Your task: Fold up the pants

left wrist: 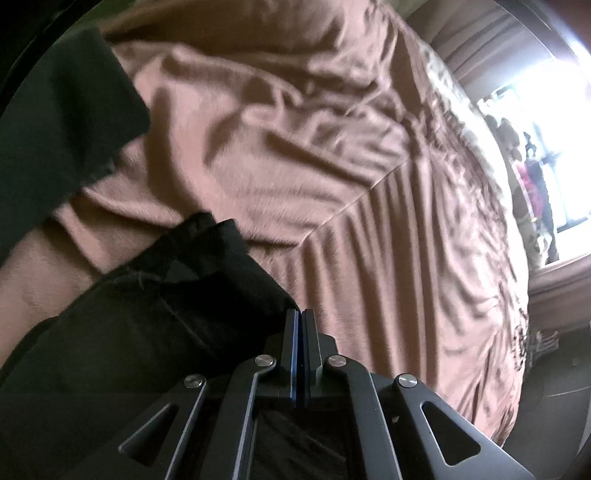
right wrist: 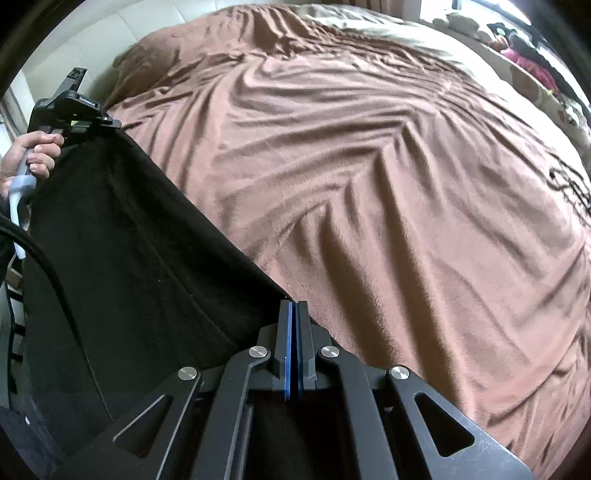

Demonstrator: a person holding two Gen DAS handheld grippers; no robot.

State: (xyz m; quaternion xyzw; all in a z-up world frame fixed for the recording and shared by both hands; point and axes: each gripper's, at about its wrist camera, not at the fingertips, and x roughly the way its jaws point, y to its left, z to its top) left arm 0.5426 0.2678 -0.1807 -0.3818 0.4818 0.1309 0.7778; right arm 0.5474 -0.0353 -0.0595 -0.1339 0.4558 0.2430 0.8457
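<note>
The black pants point(right wrist: 140, 266) hang stretched between my two grippers above a bed with a brown blanket point(right wrist: 369, 166). My right gripper point(right wrist: 293, 306) is shut on one corner of the pants' top edge. My left gripper point(right wrist: 110, 123) shows at the far left of the right wrist view, shut on the other corner, held by a hand. In the left wrist view my left gripper point(left wrist: 301, 314) is shut on a bunched fold of the black pants point(left wrist: 166, 295). More black cloth point(left wrist: 62, 122) hangs at the upper left there.
The wrinkled brown blanket point(left wrist: 314, 147) covers the whole bed. A bright window point(left wrist: 554, 122) with soft toys and small items on its sill lies past the bed's far side. A pale padded headboard point(right wrist: 122, 33) stands at the back left.
</note>
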